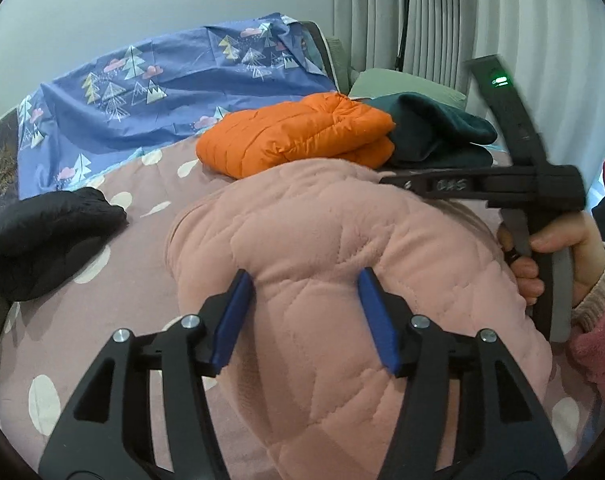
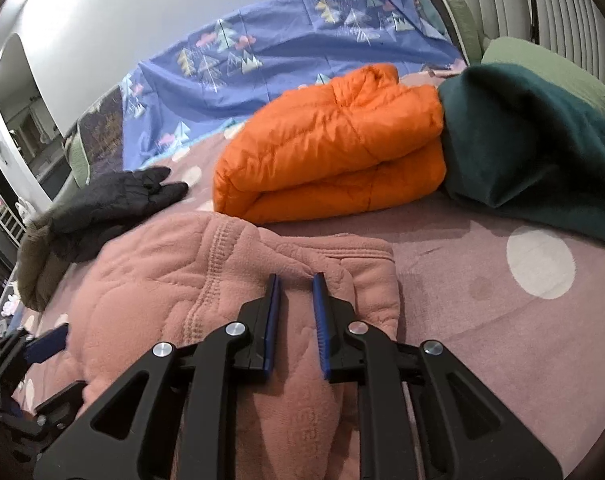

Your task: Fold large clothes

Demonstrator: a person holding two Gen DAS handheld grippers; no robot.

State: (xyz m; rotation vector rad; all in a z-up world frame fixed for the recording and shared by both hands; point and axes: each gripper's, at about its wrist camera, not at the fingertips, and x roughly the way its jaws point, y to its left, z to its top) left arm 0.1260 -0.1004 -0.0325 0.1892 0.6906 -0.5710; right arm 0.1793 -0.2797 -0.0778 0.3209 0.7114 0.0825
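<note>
A pink quilted fleece garment (image 1: 342,280) lies bunched on the mauve dotted bed cover (image 1: 134,280). My left gripper (image 1: 307,308) is open, its blue pads astride a puffed bulge of the pink fabric. A hand (image 1: 558,248) holds my right gripper (image 1: 386,180), whose tips rest on the far side of the garment. In the right wrist view the right gripper (image 2: 296,312) has its jaws narrow, closed on a ridge of the pink garment (image 2: 182,280) near its folded edge. One left finger (image 2: 48,340) shows at the garment's left side.
A folded orange puffer jacket (image 2: 334,140) and a dark green garment (image 2: 522,148) lie behind the pink one. A black jacket (image 2: 114,204) and an olive one (image 2: 34,264) sit at the left. A blue tree-print sheet (image 1: 162,88), green pillow (image 2: 542,64) and curtain (image 1: 442,20) lie beyond.
</note>
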